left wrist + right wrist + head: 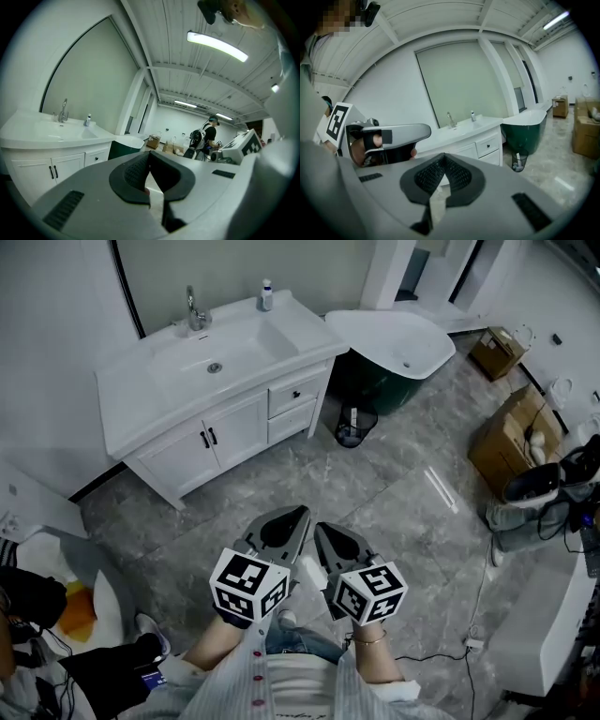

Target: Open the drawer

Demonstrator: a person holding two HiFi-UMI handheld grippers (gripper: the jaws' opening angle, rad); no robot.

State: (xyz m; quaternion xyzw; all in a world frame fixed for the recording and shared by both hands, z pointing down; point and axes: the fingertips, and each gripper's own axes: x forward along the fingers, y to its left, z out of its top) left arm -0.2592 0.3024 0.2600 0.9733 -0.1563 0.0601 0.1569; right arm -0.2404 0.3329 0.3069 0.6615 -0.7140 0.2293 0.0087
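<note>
1. I see an open stretch of grey tiled floor (375, 493) running from my feet to the white vanity (178, 451). Both tools are held low, side by side and well apart from it.
2. The drawer (298, 392) sits at the vanity's right end, the upper of two stacked fronts. It has a dark knob and lies flush with the cabinet face, so it is closed.
3. The left gripper (291, 518) is clenched with its pads meeting at the tip and nothing between them. The right gripper (328, 532) is clenched the same way and holds nothing.
4. A green bathtub (394, 343) stands just right of the vanity. A wire waste bin (354, 425) sits on the floor between them, near the drawer corner. Cardboard boxes (511, 437) line the far right, and dark clutter (37, 606) crowds my left.
5. I cannot make out the lower front's handle. In the right gripper view, the other tool and the hand holding it hide the vanity's left part. A distant person (206, 136) in the left gripper view is too small to read.
</note>
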